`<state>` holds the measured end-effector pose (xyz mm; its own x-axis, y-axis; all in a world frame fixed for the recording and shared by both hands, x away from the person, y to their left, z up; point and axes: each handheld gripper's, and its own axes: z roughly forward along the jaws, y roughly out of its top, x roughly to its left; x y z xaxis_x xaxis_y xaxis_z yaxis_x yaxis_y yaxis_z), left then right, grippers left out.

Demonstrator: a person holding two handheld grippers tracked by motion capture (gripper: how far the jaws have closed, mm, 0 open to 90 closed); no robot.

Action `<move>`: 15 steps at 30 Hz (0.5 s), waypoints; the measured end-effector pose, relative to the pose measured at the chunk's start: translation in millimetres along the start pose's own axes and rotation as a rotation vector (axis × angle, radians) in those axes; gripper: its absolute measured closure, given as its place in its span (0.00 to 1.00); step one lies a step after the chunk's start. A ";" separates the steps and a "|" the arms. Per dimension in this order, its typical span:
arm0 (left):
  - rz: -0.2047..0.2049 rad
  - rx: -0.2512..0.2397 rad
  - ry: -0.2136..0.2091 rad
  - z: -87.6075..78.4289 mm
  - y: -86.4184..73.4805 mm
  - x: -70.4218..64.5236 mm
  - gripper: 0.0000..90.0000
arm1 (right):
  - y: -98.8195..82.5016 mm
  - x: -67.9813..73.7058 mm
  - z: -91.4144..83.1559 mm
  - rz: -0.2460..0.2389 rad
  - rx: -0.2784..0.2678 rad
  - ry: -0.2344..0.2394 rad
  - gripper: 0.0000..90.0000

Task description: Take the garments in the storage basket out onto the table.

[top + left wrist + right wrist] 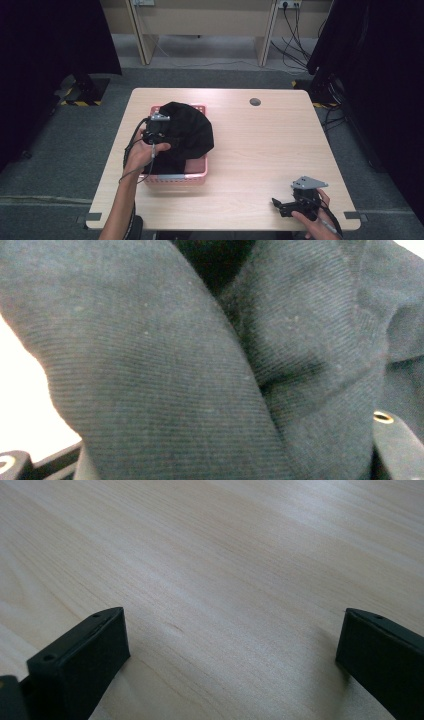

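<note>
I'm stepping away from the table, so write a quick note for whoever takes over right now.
Left gripper: shut on the black garment, gripping a fold of it above the pink basket.
Right gripper: open, holding nothing, low over the table near its front right corner.
Done: garment gripped.
Left: most of the garment is in the basket; lifting it out looks like the likely next step.

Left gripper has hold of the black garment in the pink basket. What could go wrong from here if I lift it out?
1. The black garment is bulky and drapes over the pink basket rim; lifting it might drag or tip the light basket.
2. The left gripper pinches only a fold of cloth, so the fabric may slip out under its own weight.
3. The right gripper rests open on the table, far from the basket, so it can't steady it quickly.
</note>
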<state>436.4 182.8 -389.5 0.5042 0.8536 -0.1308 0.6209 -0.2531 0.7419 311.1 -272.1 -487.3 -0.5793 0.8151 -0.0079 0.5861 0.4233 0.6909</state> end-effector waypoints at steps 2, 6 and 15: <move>0.004 0.000 0.002 -3.2 2.9 -0.9 0.42 | 0.0 0.0 0.0 0.000 0.000 0.000 0.01; 0.011 -0.008 -0.001 -10.5 10.0 -2.7 0.42 | 0.0 0.0 0.0 0.000 0.000 0.000 0.01; 0.034 -0.001 -0.031 -21.0 23.6 -9.8 0.42 | 0.0 0.0 0.0 0.000 0.000 0.000 0.01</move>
<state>433.6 178.1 -356.9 0.5430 0.8302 -0.1260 0.6026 -0.2807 0.7471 311.2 -272.2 -487.3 -0.5794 0.8150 -0.0077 0.5861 0.4232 0.6909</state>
